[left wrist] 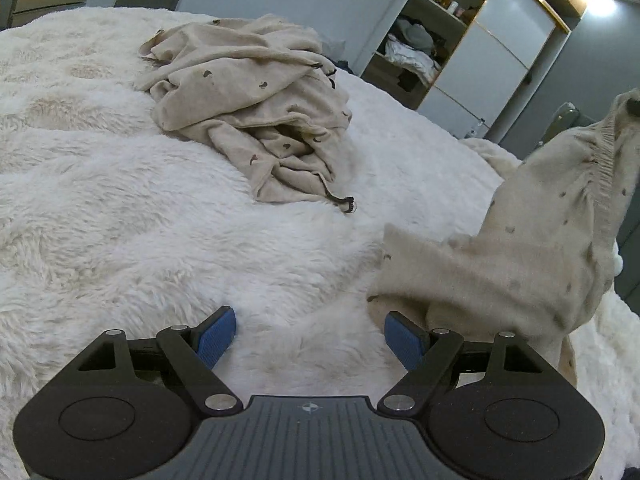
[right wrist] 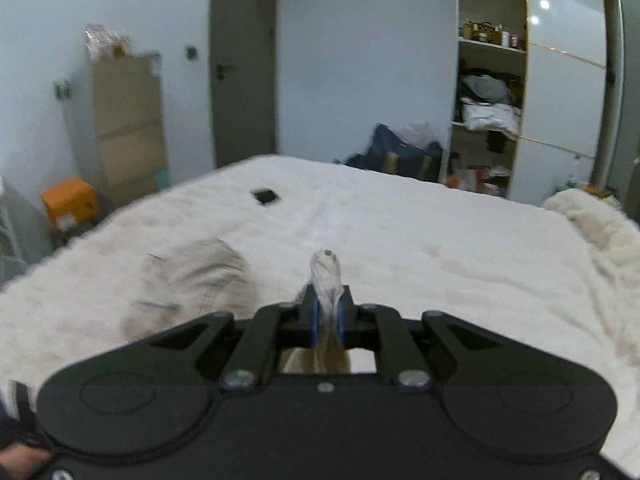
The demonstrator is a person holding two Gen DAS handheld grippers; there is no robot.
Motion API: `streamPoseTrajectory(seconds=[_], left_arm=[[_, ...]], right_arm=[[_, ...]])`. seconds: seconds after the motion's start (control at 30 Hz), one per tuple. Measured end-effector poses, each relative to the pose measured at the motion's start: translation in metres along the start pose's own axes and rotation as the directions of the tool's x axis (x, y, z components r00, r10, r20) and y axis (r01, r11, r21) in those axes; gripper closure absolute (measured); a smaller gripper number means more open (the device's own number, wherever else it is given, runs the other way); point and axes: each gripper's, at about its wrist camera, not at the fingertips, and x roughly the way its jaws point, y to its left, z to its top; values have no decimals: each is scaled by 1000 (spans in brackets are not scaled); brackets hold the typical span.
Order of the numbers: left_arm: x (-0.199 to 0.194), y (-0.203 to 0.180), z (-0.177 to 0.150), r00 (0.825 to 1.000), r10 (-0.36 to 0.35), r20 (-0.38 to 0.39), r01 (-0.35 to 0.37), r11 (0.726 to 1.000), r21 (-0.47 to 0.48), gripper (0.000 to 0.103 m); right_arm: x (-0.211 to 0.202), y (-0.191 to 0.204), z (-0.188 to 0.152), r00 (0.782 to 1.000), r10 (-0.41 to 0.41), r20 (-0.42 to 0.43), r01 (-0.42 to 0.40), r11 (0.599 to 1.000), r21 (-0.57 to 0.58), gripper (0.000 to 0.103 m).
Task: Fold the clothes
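Right gripper (right wrist: 327, 322) pinching beige garment (left wrist: 532, 240) — lifted off bed (left wrist: 160, 240), left gripper (left wrist: 310, 338) agape, empty

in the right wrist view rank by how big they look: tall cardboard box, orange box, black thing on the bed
1. tall cardboard box
2. orange box
3. black thing on the bed
The boxes stand farther off, so true sizes stay unsure.
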Motion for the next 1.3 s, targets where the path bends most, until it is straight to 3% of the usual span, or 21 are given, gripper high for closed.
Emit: streamPoseTrajectory(seconds=[0.13, 0.23, 0.27, 0.3, 0.33, 0.37, 0.43, 0.53, 0.67, 0.73, 0.77, 0.83, 0.87, 0.97, 1.07, 1.17, 1.23, 1.3], left_arm=[[4, -2, 2, 1000, -2, -9, 2, 1000, 15, 25], [9, -4, 5, 1000, 0, -17, 0, 1000, 31, 25], [10, -5, 6, 1000, 2, -20, -1, 999, 34, 25], [11, -5, 6, 1000, 3, -21, -3, 999, 33, 25], [11, -5, 6, 1000, 5, -22, -4, 999, 33, 25], [12, -5, 7, 1000, 5, -23, -5, 999, 33, 25], [11, -5, 7, 1000, 2, -25, -2, 1000, 27, 25], [9, -2, 9, 1000, -11, -25, 11, 1000, 4, 25], [6, 3, 9, 999, -31, -27, 30, 999, -43, 25], [6, 3, 10, 999, -37, -28, 35, 998, -48, 25], [5, 3, 11, 999, -39, -29, 38, 998, -51, 25], [5, 5, 12, 998, -50, -32, 47, 997, -69, 25], [5, 7, 13, 998, -56, -34, 53, 995, -81, 25], [4, 15, 16, 996, -83, -37, 77, 987, -141, 25], [2, 23, 18, 994, -109, -29, 100, 973, -209, 25], [0, 27, 20, 992, -127, -18, 119, 962, -248, 25], [-2, 28, 22, 990, -141, -10, 133, 954, -269, 25], [-4, 31, 24, 988, -156, 0, 149, 946, -287, 25]], right_arm=[[46, -33, 30, 995, -96, -12, 96, 993, 61, 95], [85, -53, 57, 975, -224, 6, 223, 972, 73, 93], [99, -59, 65, 963, -268, 8, 267, 961, 76, 84], [115, -65, 64, 946, -322, -36, 324, 943, 80, 65], [132, -70, 63, 923, -374, -88, 381, 921, 80, 57], [139, -71, 58, 916, -383, -118, 394, 915, 87, 55], [152, -72, 46, 907, -385, -169, 405, 909, 102, 54], [163, -58, 6, 915, -325, -237, 359, 927, 114, 51], [167, -29, -66, 914, -171, -369, 224, 969, 107, 51], [169, -29, -79, 910, -118, -397, 196, 967, 161, 51], [174, -36, -97, 904, -56, -425, 184, 946, 267, 51], [182, -42, -107, 898, -16, -440, 192, 914, 358, 51], [188, -51, -114, 894, 3, -448, 213, 876, 432, 51], [201, -81, -151, 902, 99, -421, 270, 632, 726, 51], [215, -95, -172, 920, 130, -369, 274, 460, 845, 51], [233, -97, -174, 913, 123, -389, 309, 414, 856, 55], [241, -94, -172, 902, 98, -420, 346, 418, 840, 85], [249, -84, -154, 894, 22, -447, 389, 458, 799, 90]])
